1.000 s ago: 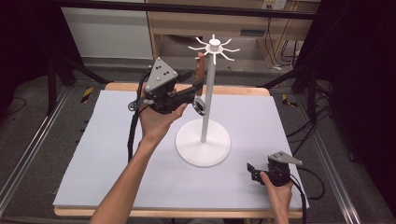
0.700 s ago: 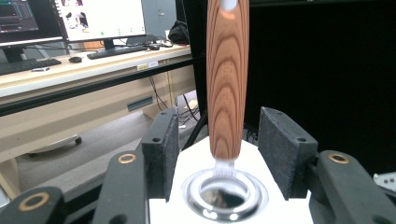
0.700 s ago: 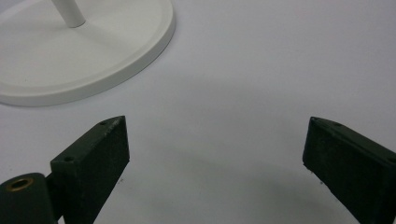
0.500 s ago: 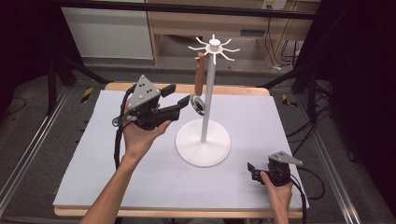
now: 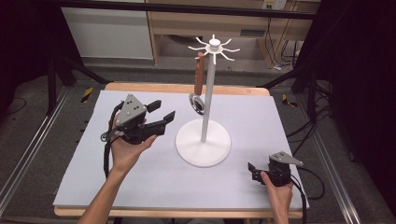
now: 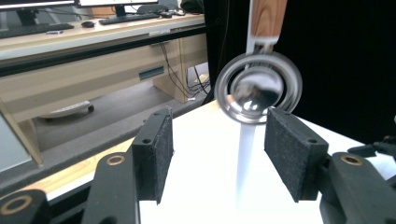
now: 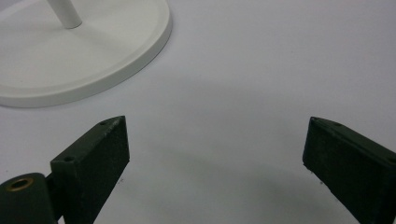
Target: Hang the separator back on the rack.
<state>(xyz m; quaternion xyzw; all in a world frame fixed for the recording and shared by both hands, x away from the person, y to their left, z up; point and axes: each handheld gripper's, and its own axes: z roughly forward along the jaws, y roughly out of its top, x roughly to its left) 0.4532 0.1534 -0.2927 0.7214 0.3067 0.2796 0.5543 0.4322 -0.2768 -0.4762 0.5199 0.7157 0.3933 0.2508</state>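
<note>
A white stand (image 5: 203, 140) with a round base and a thin pole sits near the middle of the pale surface (image 5: 243, 186), topped by a ring of small hooks (image 5: 214, 46). From one hook on the left side hangs a measuring spoon (image 5: 199, 88): its brown wooden handle points up and its shiny metal bowl hangs at the bottom, beside the pole.

The left gripper (image 5: 161, 116) is held above the surface to the left of the stand, its jaws spread apart and pointing toward the spoon, clear of it. In the left gripper view the spoon's metal bowl (image 6: 258, 88) floats above and between the two black pads (image 6: 154, 149), nothing between them; the top of the wooden handle is cut off by the upper edge, and the white pole behind the bowl is blurred. The dark area to the right gives no detail.

The right gripper (image 5: 254, 171) rests low at the near right corner of the surface, well apart from the stand. From above its jaws are too small to judge, but the right gripper view shows them wide apart and empty (image 7: 215, 158) over bare surface, with only part of the stand's base (image 7: 93, 60) visible at upper left and the pole cut off.
</note>
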